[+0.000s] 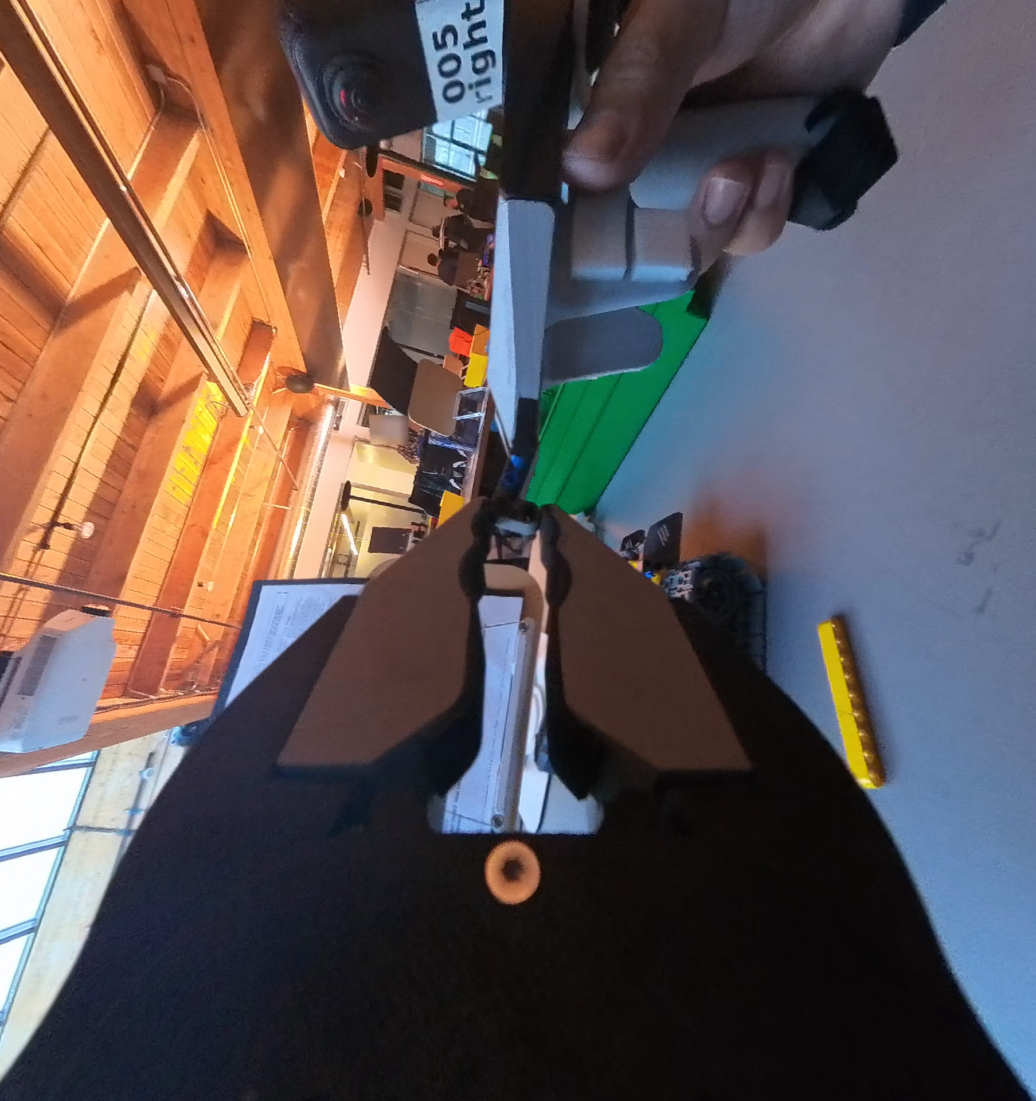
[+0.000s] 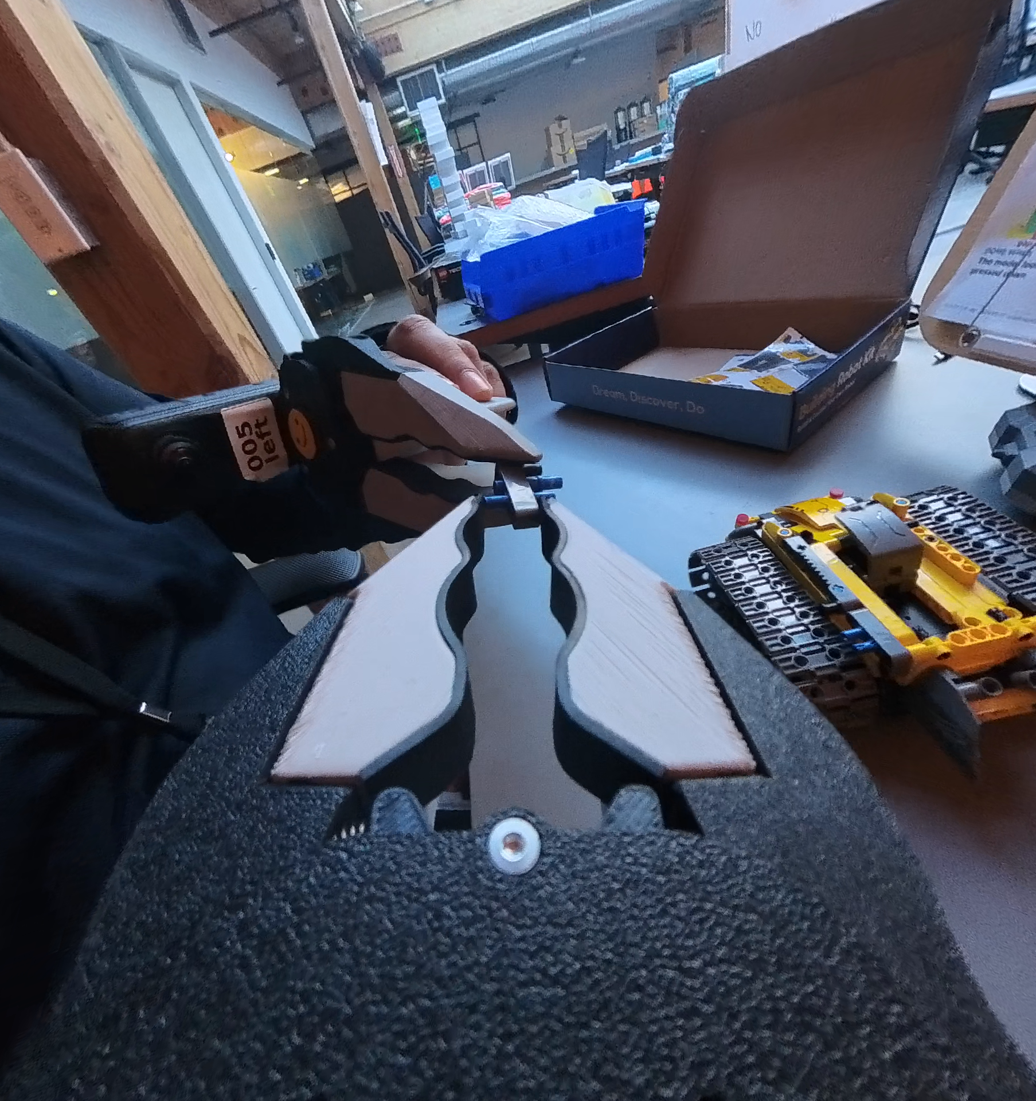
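Left wrist view was rolled sideways, window (image 1: pixel 9 882) blown out, warm glare on wood ceiling (image 1: pixel 86 298). Heavy fisheye bending at edges. Near fingers (image 1: pixel 610 643) soft; surface (image 2: pixel 652 476) evenly lit.

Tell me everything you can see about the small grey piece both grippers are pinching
The small grey piece is a short, flat plastic building-toy beam with blue pins sticking out of both sides. It is held in the air above the grey table, touching nothing else. The right gripper clamps its near end and the left gripper grips its far end from the other side. In the left wrist view it shows only as a pale grey bit between the fingertips.
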